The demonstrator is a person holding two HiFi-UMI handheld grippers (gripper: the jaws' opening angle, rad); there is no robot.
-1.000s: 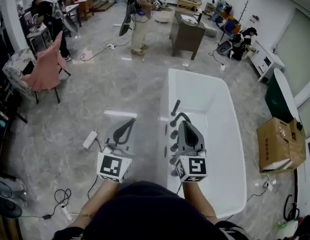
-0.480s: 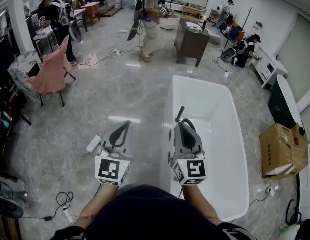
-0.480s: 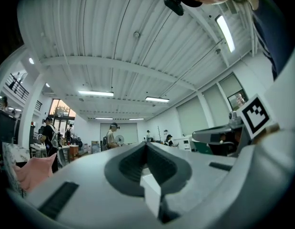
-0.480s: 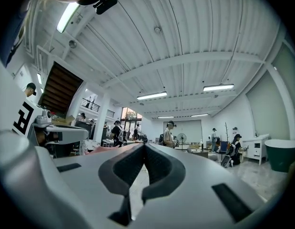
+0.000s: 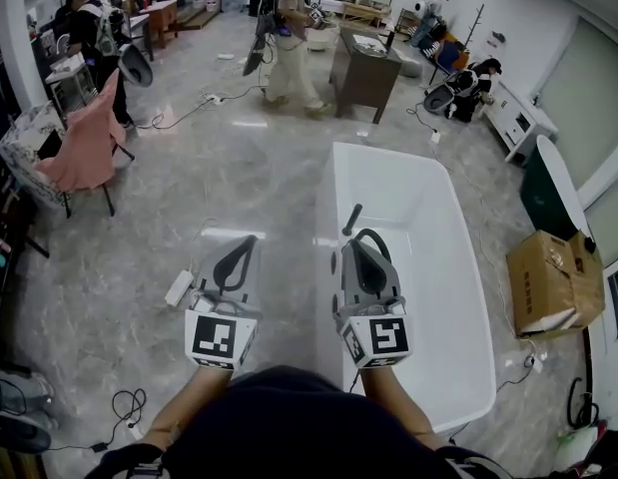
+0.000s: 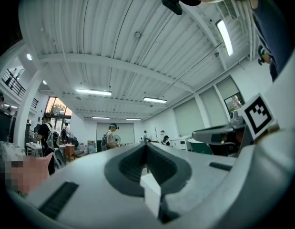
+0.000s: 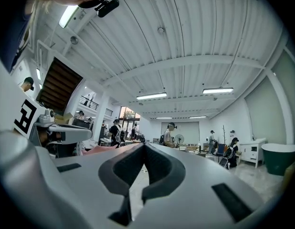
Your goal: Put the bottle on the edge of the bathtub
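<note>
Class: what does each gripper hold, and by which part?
Nothing: the left gripper and the right gripper are both shut, with nothing between their jaws.

The bathtub [image 5: 428, 267] is white, the floor [image 5: 239, 168] pale grey and marbled, the far-left chair [image 5: 84, 148] pink, the cardboard box [image 5: 548, 282] at right brown.

Open lab hall, freestanding bathtub [image 5: 438, 267], desks [image 5: 366, 68], floor cables [image 5: 126, 404]
</note>
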